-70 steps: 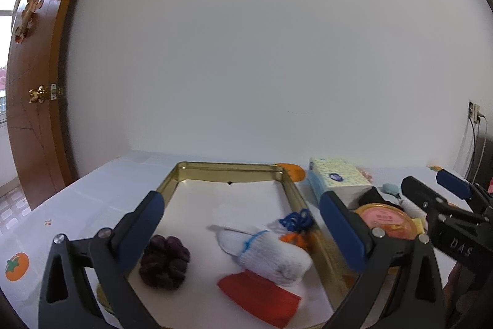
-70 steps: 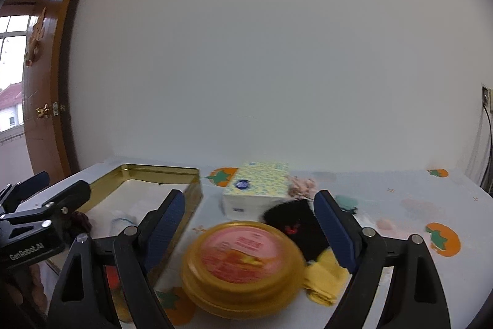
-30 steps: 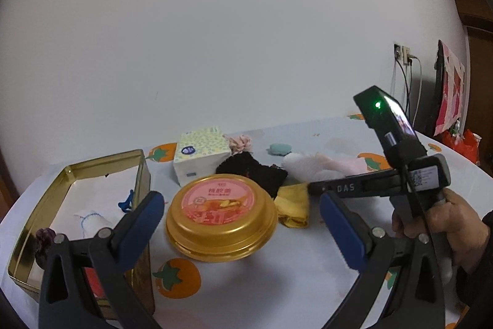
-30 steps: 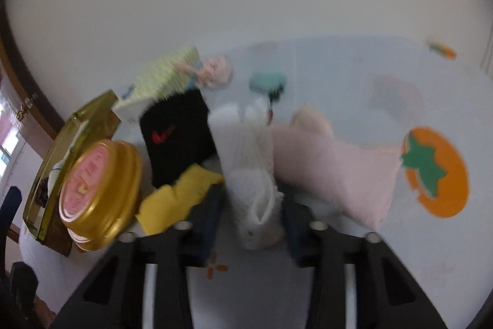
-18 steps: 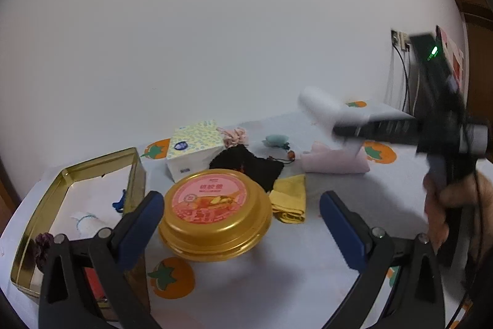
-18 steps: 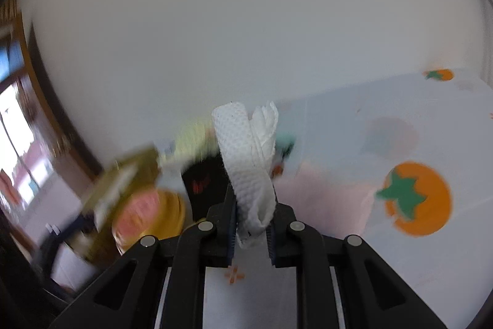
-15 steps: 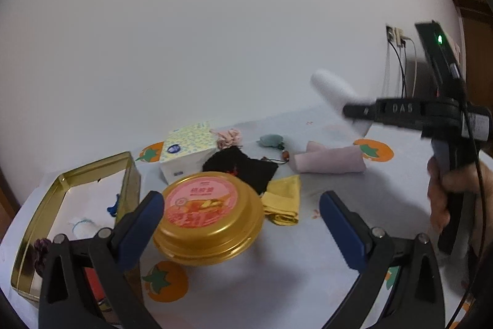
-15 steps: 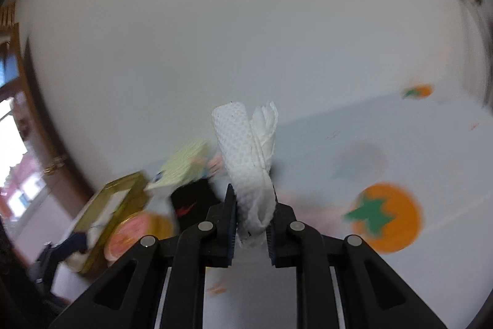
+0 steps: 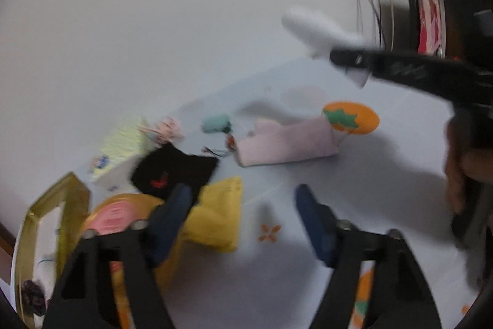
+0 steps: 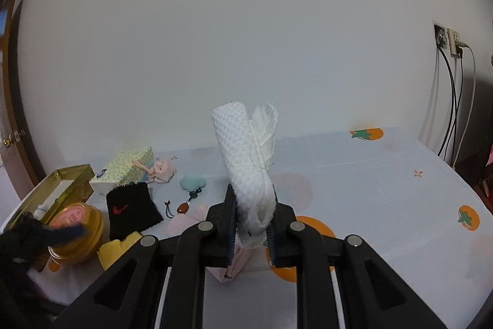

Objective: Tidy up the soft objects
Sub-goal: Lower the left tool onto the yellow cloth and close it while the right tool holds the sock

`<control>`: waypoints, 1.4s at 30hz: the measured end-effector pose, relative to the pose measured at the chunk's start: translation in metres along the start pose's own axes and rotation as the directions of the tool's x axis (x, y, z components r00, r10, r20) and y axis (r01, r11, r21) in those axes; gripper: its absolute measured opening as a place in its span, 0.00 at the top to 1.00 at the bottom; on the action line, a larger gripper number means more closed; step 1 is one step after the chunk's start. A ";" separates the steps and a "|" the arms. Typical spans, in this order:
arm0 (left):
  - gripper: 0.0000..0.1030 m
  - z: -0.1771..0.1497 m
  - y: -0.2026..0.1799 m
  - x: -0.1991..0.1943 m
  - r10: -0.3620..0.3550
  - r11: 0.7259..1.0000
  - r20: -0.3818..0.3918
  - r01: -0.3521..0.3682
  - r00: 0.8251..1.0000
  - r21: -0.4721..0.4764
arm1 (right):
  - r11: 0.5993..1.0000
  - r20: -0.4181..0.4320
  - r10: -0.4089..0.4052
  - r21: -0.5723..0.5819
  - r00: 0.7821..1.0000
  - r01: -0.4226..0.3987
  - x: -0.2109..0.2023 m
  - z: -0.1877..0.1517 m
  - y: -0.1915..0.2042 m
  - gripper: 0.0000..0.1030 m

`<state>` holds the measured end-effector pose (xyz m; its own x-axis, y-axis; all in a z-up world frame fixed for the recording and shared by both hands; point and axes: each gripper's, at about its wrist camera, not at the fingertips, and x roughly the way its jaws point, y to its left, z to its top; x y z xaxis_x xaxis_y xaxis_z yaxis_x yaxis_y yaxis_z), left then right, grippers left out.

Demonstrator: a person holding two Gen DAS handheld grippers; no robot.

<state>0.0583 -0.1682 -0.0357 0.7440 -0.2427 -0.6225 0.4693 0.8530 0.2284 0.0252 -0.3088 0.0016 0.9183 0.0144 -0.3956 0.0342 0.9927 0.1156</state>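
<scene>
My right gripper [image 10: 251, 205] is shut on a white rolled cloth [image 10: 246, 162], which stands upright above the table. In the left wrist view the same gripper [image 9: 339, 57] carries the roll [image 9: 311, 26] high at the right. A pink folded cloth [image 9: 286, 141] lies on the table under it. My left gripper [image 9: 243, 199] hangs low over the table, its jaws closing with nothing pressed between the pads. A yellow cloth [image 9: 218, 218] lies just past its left finger, and a black wristband [image 9: 175, 168] lies behind that.
A round gold tin with a pink lid [image 10: 77, 221] sits by a rectangular gold tray [image 10: 67, 178] at the left. Behind them are a tissue box [image 10: 126, 165], a small doll [image 10: 163, 168] and a teal charm [image 10: 192, 182]. A hand [image 9: 462, 168] grips the right tool.
The right gripper closed on the white roll and lifted it off the table. The left gripper swung right and forward toward the yellow cloth, rolled, and its jaws narrowed.
</scene>
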 end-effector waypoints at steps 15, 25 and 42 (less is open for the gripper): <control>0.73 0.012 0.004 0.056 -0.001 0.986 -0.205 -0.033 0.979 -0.161 | 0.990 0.037 0.034 0.136 0.999 -0.039 -0.013 0.008 -0.027 0.82; 0.94 0.003 0.017 -0.006 -0.465 0.851 0.157 0.489 0.871 -0.193 | 0.987 0.034 0.017 0.162 0.999 -0.022 -0.009 0.006 -0.025 0.82; 0.35 -0.002 0.037 0.014 -0.153 0.951 0.003 0.148 0.988 -0.270 | 0.982 0.030 0.053 0.177 0.998 -0.058 -0.008 0.007 -0.029 0.82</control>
<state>0.0851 -0.1393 -0.0379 0.6649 -0.3720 -0.6477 0.4287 0.9002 -0.0769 0.0191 -0.3382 0.0075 0.9304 0.0636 -0.3609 0.0505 0.9532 0.2981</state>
